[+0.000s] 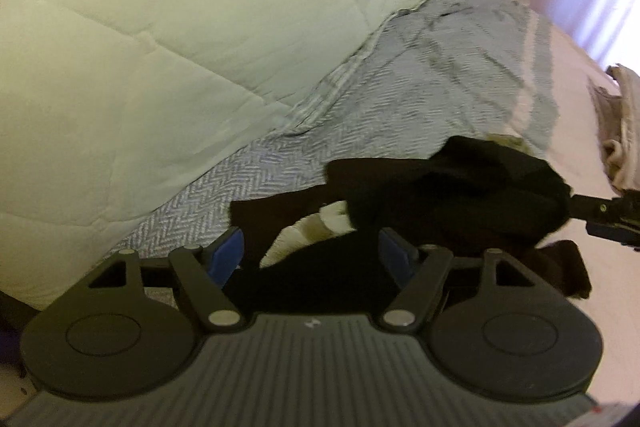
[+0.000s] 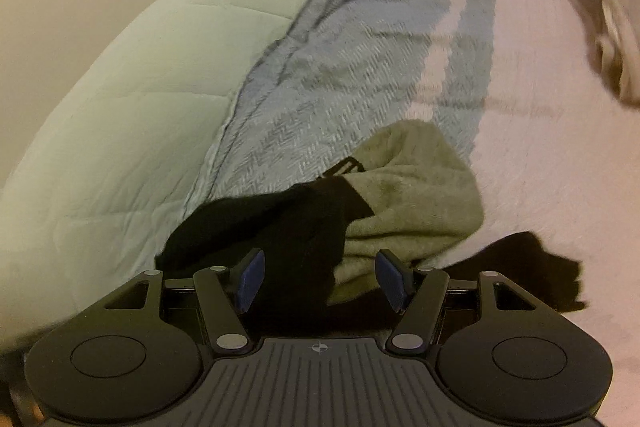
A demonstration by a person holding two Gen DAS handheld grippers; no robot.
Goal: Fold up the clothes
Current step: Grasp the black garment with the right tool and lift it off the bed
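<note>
Left wrist view: we judge the black garment [image 1: 440, 187], heaped on the bed [image 1: 580, 99], soft and limp; take an edge. Left hand-held gripper [image 1: 312, 255] and right hand-held gripper [image 2: 320, 279] both gape, empty

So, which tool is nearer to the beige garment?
Right. The right tool hovers open just above the beige garment; the left tool sits over the black garment, farther away.

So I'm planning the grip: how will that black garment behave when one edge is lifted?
Probably floppy: the black garment lies crumpled in soft folds on the bed. It will likely sag and drag rather than hold shape. It overlaps the beige garment, so that may get tugged along.
</note>
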